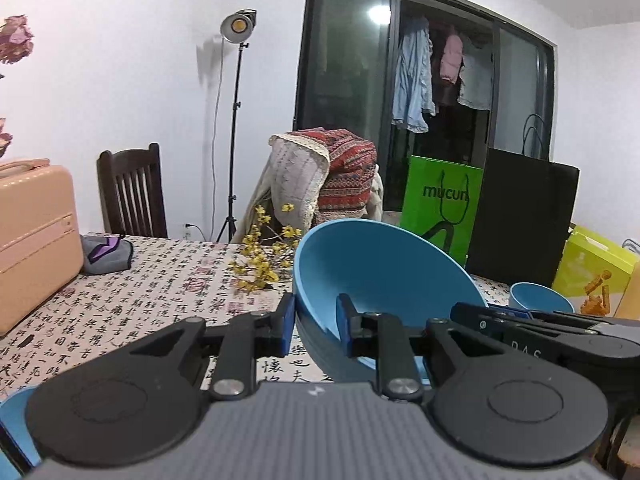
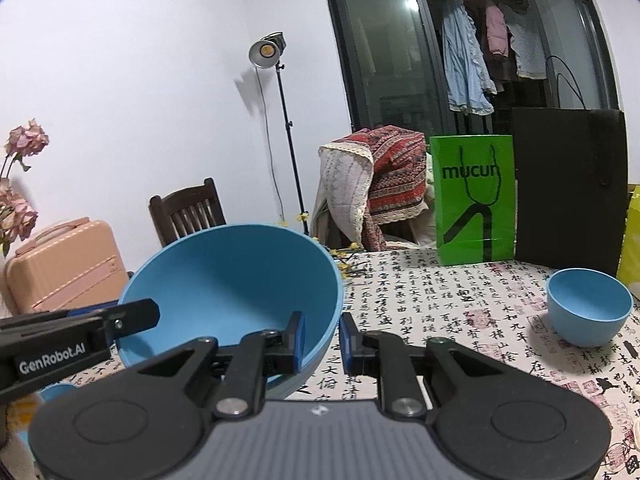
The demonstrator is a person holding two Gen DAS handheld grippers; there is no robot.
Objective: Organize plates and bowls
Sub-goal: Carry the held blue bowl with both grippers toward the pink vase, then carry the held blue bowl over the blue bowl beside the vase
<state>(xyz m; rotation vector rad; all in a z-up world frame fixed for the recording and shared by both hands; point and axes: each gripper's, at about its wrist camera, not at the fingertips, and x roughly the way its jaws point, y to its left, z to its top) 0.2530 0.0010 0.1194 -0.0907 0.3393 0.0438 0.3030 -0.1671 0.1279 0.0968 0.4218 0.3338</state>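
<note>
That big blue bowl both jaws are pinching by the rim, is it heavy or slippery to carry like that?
The big blue bowl looks like smooth matte plastic, so probably light for its size. It keeps its round shape under both rim grips, so likely stiff. The left gripper and right gripper hold only thin rim edges, and the bowl hangs tilted, so it might slip.

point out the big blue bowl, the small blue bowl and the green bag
big blue bowl [image 2: 236, 276]: right wrist view, on its inner wall
small blue bowl [image 2: 588, 308]: right wrist view, on its outer wall, right of the table
green bag [image 2: 474, 200]: right wrist view, on its printed front
</note>
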